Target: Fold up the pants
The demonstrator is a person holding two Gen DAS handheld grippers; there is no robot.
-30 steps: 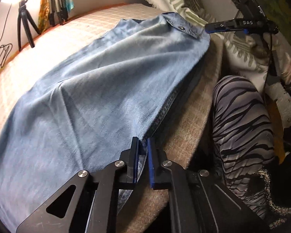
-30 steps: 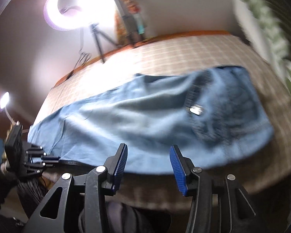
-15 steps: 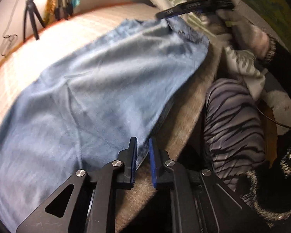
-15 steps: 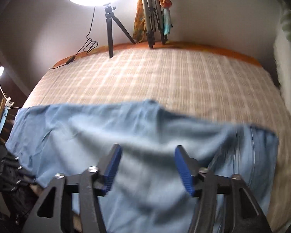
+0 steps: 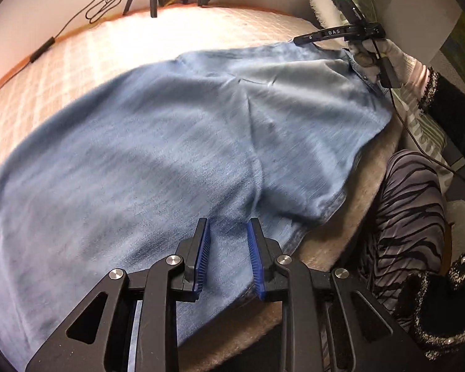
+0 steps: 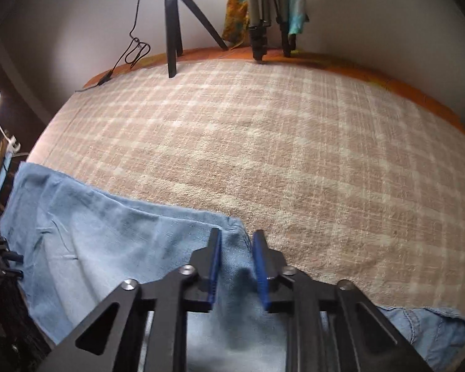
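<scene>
1. Blue denim pants (image 5: pixel 176 142) lie spread flat on a checked blanket (image 6: pixel 263 142), waistband toward the pillows at two o'clock in the left wrist view, near edge along the bed's side.
2. Left gripper (image 5: pixel 228 235): jaws opening, a gap between the blue pads (image 5: pixel 203 248); cloth lies below them, nothing pinched. It hangs over the pants' near edge at six o'clock.
3. Right gripper (image 6: pixel 237 248): jaws closing on the far corner of the pants, which bunches between the pads; whether they already press on it, I cannot tell.
4. Step judged: taking hold for the fold. The next move calls for a firm pinch at both ends before lifting the cloth.
</scene>
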